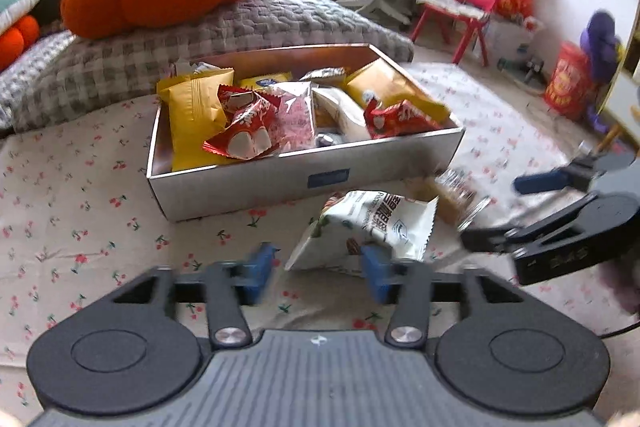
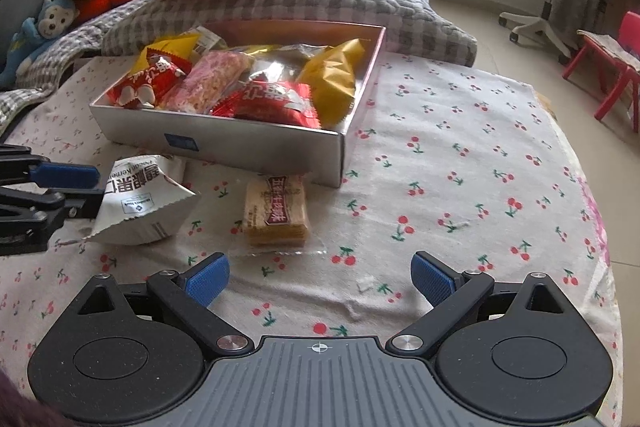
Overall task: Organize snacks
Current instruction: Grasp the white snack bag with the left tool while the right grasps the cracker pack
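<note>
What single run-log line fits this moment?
left gripper: open by white packet | right gripper: open | wafer pack: outside box

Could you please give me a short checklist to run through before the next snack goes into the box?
1. Left tool free to grasp: ok, its fingers stand apart with the white packet just ahead, not pinched.
2. Right tool free: ok, open and holding nothing.
3. Wafer bar reachable: ok, it lies flat on the cloth ahead of the right tool, clear of the box.
4. Room in the box: cannot tell, snacks are piled near its rim.
5. Tools clear of each other: ok, a gap shows between them.
</note>
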### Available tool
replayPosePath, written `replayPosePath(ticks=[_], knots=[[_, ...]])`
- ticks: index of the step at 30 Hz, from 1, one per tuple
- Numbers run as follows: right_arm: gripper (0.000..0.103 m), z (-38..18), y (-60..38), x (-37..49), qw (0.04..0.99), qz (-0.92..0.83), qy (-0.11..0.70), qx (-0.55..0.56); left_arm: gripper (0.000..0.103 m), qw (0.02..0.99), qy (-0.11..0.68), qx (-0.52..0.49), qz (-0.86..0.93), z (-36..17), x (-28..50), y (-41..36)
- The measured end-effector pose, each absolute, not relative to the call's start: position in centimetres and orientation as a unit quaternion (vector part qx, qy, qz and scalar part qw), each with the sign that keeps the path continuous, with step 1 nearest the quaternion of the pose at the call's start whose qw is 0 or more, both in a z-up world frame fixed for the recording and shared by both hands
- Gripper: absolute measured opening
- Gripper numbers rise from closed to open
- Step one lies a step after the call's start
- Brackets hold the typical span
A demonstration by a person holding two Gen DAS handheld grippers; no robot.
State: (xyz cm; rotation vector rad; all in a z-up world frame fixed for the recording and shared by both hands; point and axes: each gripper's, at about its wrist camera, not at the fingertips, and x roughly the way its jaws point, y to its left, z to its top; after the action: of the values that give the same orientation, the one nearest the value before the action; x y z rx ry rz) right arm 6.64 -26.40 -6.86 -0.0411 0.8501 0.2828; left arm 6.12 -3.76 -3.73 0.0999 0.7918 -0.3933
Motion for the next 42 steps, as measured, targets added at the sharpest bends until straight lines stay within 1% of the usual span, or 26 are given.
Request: replayPosePath(ticks=[1,2,4,8,10,15,19,24,27,29,31,35,36,38,42], knots=[[0.099,-6.9,-26.2,6.7,0.902,0.138,0.41,-0.022,0.066,0.903,0.382,0.037,-0.194,-3.6,6.1,-3.7],[0.099,-6.9,-26.0,6.8,0.902,0.138,0.408,-0.024,0.069,0.902,0.382,0.026,-0.198,-3.5,6.1,-3.6],[0.099,-6.9,-25.5,6.9,0.904,0.141,0.402,-0.033,0.071,0.899,0.387,0.004,-0.204,-3.4,6.2,-3.6],[0.099,-7.0,-24.5,7.2,0.906,0.144,0.394,-0.051,0.08,0.896,0.39,-0.022,-0.213,-3.4,6.5,-4.2],[0.096,-7.1,-24.2,7.2,0.907,0.146,0.391,-0.057,0.081,0.895,0.387,-0.024,-0.219,-3.5,6.5,-4.6],[0.096,-7.2,-23.6,7.4,0.909,0.147,0.385,-0.065,0.085,0.893,0.386,-0.014,-0.23,-3.9,7.2,-5.3],[0.091,-7.3,-23.7,7.5,0.909,0.152,0.383,-0.063,0.087,0.887,0.399,-0.034,-0.232,-4.3,8.0,-5.4],[0.085,-7.3,-23.9,7.5,0.911,0.16,0.375,-0.06,0.087,0.883,0.409,-0.039,-0.227,-4.8,8.5,-5.8],[0.083,-7.3,-24.0,7.6,0.912,0.163,0.371,-0.061,0.083,0.88,0.418,-0.036,-0.223,-5.2,8.6,-6.0],[0.08,-7.3,-23.9,7.6,0.912,0.166,0.369,-0.062,0.079,0.878,0.421,-0.041,-0.222,-5.3,8.6,-6.0],[0.076,-7.3,-23.9,7.5,0.912,0.17,0.368,-0.062,0.079,0.878,0.423,-0.046,-0.22,-5.4,8.6,-5.9],[0.07,-7.2,-23.8,7.6,0.912,0.174,0.367,-0.059,0.074,0.881,0.418,-0.048,-0.217,-5.2,8.4,-5.7],[0.067,-7.2,-23.7,7.6,0.912,0.175,0.367,-0.059,0.073,0.881,0.417,-0.046,-0.217,-5.2,8.3,-5.7],[0.063,-7.2,-23.6,7.5,0.912,0.178,0.366,-0.059,0.067,0.883,0.414,-0.044,-0.214,-5.1,8.2,-5.7],[0.051,-7.0,-23.4,7.4,0.911,0.184,0.365,-0.06,0.065,0.884,0.415,-0.044,-0.212,-5.0,8.1,-5.4]])
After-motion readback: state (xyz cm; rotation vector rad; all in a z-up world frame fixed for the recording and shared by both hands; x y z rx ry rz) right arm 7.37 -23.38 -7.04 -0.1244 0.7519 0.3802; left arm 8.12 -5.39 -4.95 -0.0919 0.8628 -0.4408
